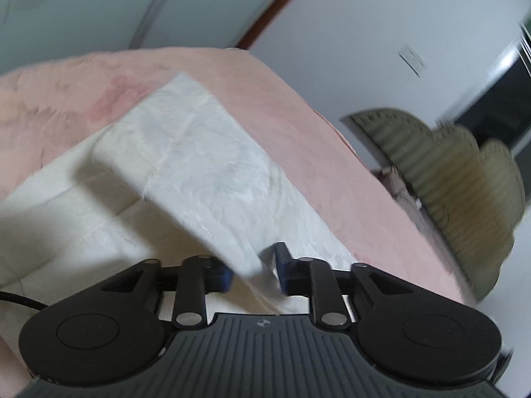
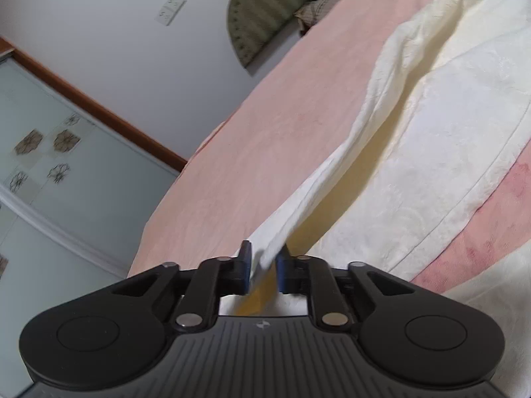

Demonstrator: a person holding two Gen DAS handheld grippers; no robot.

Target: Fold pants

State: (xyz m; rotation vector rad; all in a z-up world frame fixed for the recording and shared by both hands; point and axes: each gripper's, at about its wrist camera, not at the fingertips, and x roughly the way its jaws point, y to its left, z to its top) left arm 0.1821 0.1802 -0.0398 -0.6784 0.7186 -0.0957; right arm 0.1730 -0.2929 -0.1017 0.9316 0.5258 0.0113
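Pink bedspread (image 1: 298, 126) covers the bed. Cream pants (image 2: 431, 165) lie along it, one layer raised, presumably mid-fold. Olive ribbed cushion (image 1: 458, 179) sits far right. Right gripper (image 2: 264, 273) is clamped on the lifted edge, carrying it over. Left gripper (image 1: 255, 270) straddles the near fabric strip, jaws apart, not pinching.

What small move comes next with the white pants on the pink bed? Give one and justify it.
Probably carry the right gripper, shut on the lifted edge of the white pants, across over the part lying flat on the pink bedcover, then lay it down. The left gripper has fabric between its fingers, but their pads look apart from it, so the right appears to be the only sure grip.
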